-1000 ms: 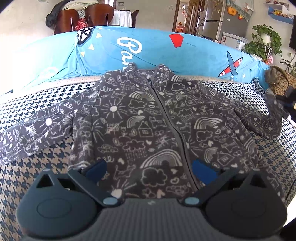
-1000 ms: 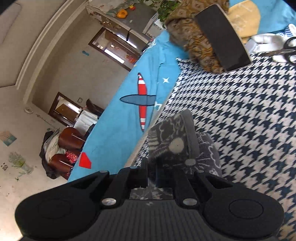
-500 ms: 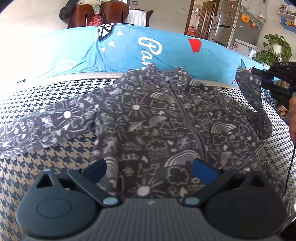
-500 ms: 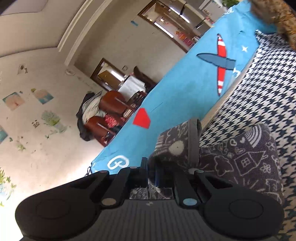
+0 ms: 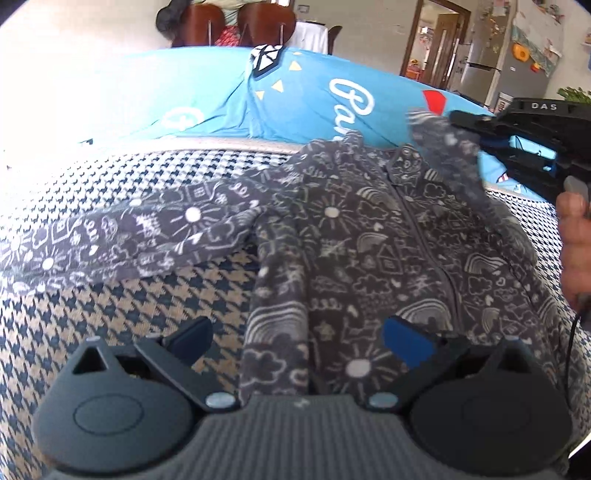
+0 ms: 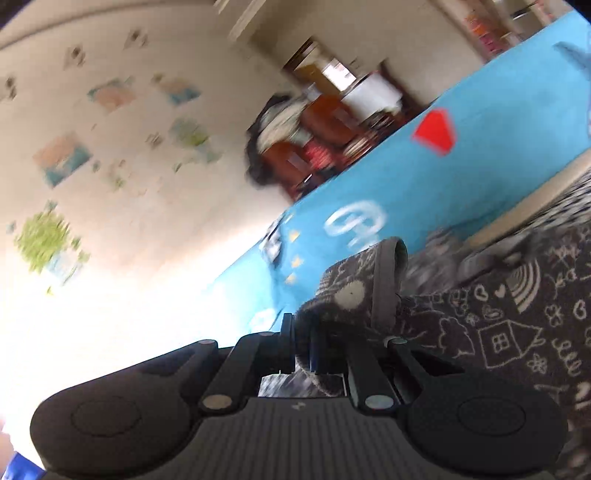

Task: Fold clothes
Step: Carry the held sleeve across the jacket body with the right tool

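One garment only: a dark grey fleece zip jacket with white doodle print (image 5: 369, 251), lying front-up on the blue-and-cream houndstooth bed cover (image 5: 122, 295), hem nearest the left camera, collar at the far edge. Nearest, the left gripper (image 5: 295, 339) hangs over the hem with its jaws wide apart and nothing between them. Two sleeves: the left-hand one (image 5: 122, 236) lies stretched out flat across the cover; the other sleeve's cuff (image 6: 365, 291) is pinched in the right gripper (image 6: 314, 350), jaws clamped together on it, lifted over the jacket's chest near the collar. Fabric looks soft, light and floppy, so it should drape and sag from any grip point rather than hold a shape; fleece seems grippy, not slippery, not fragile. Best holds, I'd judge: cuff edges, hem corners, shoulder seams, pinching a full layer. Beyond lies one bright blue printed quilt (image 5: 332, 96), and two brown wooden chairs (image 5: 236, 22) stand farthest.
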Action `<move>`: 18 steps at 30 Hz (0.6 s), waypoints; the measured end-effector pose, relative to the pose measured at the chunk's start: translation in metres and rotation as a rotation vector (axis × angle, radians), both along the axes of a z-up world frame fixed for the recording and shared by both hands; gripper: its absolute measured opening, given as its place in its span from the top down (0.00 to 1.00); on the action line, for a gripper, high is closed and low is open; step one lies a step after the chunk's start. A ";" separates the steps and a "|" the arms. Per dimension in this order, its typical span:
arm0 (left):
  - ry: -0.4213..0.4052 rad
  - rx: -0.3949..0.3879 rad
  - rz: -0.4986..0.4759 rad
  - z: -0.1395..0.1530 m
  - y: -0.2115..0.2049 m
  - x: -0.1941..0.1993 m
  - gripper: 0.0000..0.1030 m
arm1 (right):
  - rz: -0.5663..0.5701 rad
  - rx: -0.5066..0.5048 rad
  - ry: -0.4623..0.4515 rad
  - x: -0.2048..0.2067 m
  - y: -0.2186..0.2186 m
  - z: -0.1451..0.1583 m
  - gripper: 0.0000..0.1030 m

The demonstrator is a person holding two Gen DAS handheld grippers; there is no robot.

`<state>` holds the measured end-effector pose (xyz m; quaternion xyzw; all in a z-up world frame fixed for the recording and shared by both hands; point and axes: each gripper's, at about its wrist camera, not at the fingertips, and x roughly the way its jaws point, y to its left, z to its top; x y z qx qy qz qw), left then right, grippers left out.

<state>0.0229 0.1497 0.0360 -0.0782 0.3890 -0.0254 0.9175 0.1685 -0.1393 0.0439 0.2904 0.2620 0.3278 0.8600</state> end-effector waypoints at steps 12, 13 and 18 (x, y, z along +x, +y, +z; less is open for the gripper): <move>-0.002 -0.021 0.013 0.001 0.002 0.000 0.00 | 0.044 -0.081 0.167 0.004 0.022 -0.026 0.58; -0.004 -0.019 0.012 0.002 0.001 -0.001 0.00 | 0.049 -0.091 0.167 0.003 0.023 -0.026 0.55; -0.011 -0.008 0.009 0.002 -0.002 -0.001 0.00 | 0.076 -0.140 0.164 -0.002 0.028 -0.026 0.49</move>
